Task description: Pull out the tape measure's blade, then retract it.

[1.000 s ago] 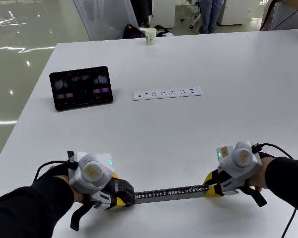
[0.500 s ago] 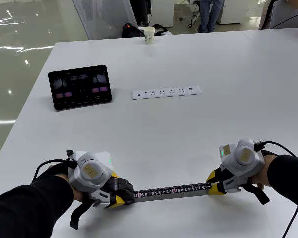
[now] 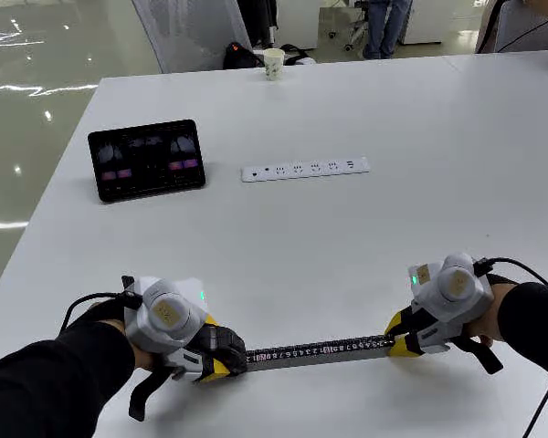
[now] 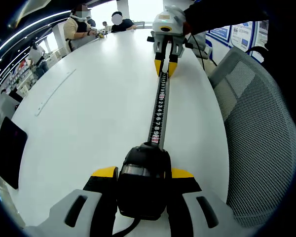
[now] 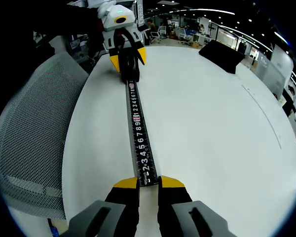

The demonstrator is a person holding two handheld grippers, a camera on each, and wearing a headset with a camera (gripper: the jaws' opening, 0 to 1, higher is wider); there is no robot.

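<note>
- Your left claw (image 3: 217, 354) is closed narrow around the black tape measure case (image 4: 143, 183), with a yellow tip pressed against each side.
- In the head view the claw's body covers most of the case, so you see just its dark right end.
- Your right claw (image 5: 149, 183) is nearly closed, and its two yellow tips pinch the free end of the blade (image 5: 138, 128).
- The hook at that end sits between the tips and can't be made out.
- The blade is drawn out and runs left to right between the two claws, low over the near edge of the white desk (image 3: 347, 228). Whether it touches the surface can't be told.
- Its numerals read clearly in both gripper views but are too small to read in the head view.
- Your dark sleeves (image 3: 46, 383) are cut off at the bottom corners of the head view.
- Farther back on the desk, a tablet (image 3: 147, 160) stands to the left and a white power strip (image 3: 305, 169) lies just right of it.
- A paper cup (image 3: 273, 64) stands at the far edge.
- A grey mesh chair (image 4: 256, 123) sits off the near side of the desk, partly cut off.
</note>
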